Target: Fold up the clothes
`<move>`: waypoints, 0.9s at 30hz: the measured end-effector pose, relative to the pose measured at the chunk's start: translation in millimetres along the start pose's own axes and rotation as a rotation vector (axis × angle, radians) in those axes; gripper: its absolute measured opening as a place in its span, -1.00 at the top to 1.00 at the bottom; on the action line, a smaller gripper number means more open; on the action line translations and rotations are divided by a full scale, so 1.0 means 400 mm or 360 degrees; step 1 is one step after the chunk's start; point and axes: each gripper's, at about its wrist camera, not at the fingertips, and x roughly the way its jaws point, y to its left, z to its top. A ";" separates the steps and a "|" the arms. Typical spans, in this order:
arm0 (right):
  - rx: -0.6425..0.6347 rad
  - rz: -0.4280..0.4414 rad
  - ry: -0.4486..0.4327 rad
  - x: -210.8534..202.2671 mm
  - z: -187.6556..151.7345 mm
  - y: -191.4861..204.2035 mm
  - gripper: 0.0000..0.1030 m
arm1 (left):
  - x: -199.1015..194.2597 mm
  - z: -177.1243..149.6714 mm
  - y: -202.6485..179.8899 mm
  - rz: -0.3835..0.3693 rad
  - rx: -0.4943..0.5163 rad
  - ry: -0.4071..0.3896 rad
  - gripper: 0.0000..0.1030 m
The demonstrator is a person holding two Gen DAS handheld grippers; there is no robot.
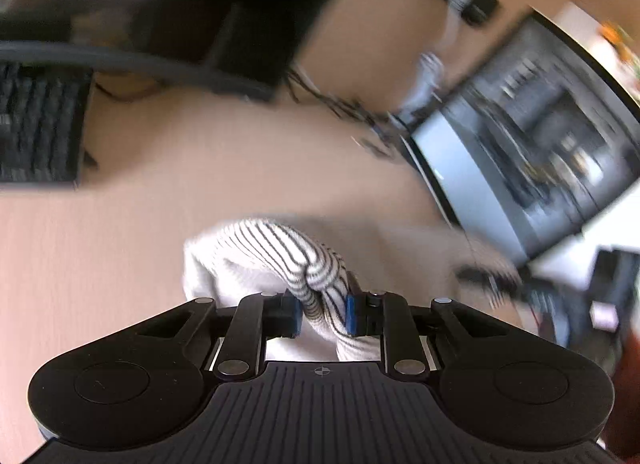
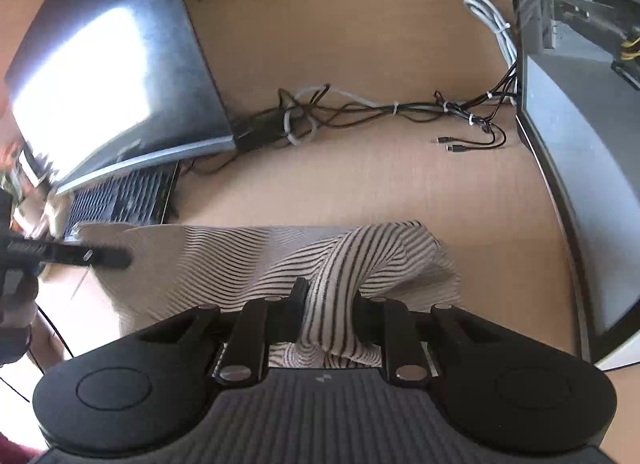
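A cluttered wooden desk lies under me, with a keyboard, a cable tangle and metal cases around a cleared patch where the striped garment is spread. My left gripper and right gripper are each clamped on a bunched edge of that cloth. I judge the fold has just begun; next I must carry both edges across evenly.
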 end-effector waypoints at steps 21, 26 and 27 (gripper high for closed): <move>0.0042 -0.0116 0.0005 -0.030 -0.037 -0.083 -0.26 | -0.112 -0.072 0.012 -0.0151 -0.0015 0.0004 -0.42; 0.0026 -0.0048 -0.0015 0.033 -0.030 -0.052 -0.34 | 0.021 -0.087 -0.005 -0.0217 -0.0131 0.0150 -0.45; 0.0031 -0.0046 -0.0023 0.046 -0.030 -0.046 -0.43 | 0.058 -0.095 -0.001 -0.0215 -0.0162 0.0212 -0.45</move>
